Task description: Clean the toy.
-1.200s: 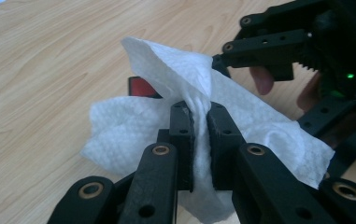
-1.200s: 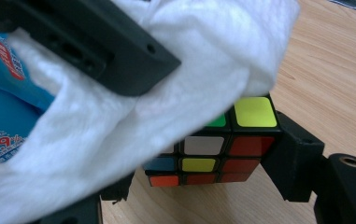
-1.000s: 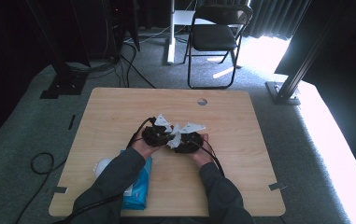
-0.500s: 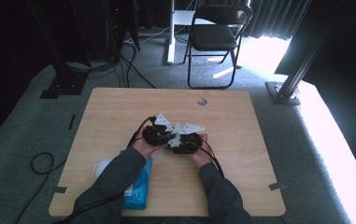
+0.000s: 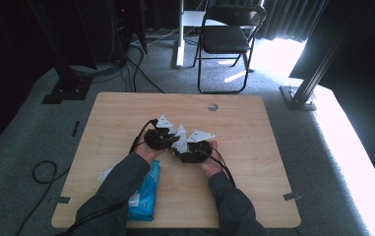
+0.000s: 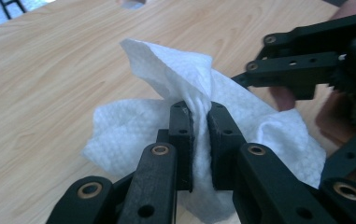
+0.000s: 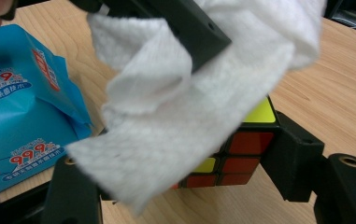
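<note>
Left tongs in my view were pinched on the white wipe; right tongs clamped the puzzle cube, the wipe draped over it, mid-counter. I saw a blue wipes pack near the front edge, a folding chair on grey carpet beyond.

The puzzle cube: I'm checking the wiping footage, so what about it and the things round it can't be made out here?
- Puzzle cube: right gripper view, mostly covered by the white wipe.
- Left jaw of the right gripper: same view, its contact with the cube is behind the wipe.
- Blue wipes pack: high view, partly under the left sleeve; print too small.
</note>
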Available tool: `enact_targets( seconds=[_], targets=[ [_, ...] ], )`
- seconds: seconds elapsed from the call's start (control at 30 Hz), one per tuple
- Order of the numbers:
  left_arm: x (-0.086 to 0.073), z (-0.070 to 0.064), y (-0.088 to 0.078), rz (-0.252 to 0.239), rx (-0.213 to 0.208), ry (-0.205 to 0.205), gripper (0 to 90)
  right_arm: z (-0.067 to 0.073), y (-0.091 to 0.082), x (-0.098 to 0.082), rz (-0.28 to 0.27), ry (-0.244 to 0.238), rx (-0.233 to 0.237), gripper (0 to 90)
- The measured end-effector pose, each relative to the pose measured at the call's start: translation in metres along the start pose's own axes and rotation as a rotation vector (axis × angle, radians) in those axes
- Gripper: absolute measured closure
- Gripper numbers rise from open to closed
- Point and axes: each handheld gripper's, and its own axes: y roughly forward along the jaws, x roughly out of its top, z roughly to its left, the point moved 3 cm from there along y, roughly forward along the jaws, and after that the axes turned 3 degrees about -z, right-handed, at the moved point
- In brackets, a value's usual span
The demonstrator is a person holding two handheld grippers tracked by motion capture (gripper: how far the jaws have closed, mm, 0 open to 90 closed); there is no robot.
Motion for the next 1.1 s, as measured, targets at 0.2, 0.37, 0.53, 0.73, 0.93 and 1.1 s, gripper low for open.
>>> enact_targets(
  seconds=[0.2, 0.37, 0.53, 0.73, 0.93, 1.1],
  targets=[
    [-0.001, 0.009, -0.003, 0.002, 0.027, -0.021, 82.4, 0.0, -0.002, 0.001, -0.005, -0.005, 0.003, 34.3],
    [-0.003, 0.016, -0.004, 0.004, 0.05, -0.038, 82.4, 0.002, -0.003, 0.002, -0.004, -0.01, 0.007, 34.4],
    [-0.003, 0.021, -0.005, 0.006, 0.075, -0.058, 82.4, 0.004, -0.003, 0.003, -0.01, -0.021, 0.021, 34.4],
    [-0.005, 0.025, -0.004, 0.007, 0.088, -0.075, 82.4, 0.01, -0.003, 0.004, -0.012, -0.045, 0.039, 34.4],
    [-0.004, 0.021, -0.004, 0.003, 0.082, -0.067, 82.5, 0.012, 0.0, 0.004, -0.007, -0.047, 0.047, 34.4],
    [0.0, 0.011, -0.003, 0.001, 0.046, -0.031, 82.4, 0.012, 0.0, 0.004, -0.007, -0.043, 0.047, 34.4]
  ],
)
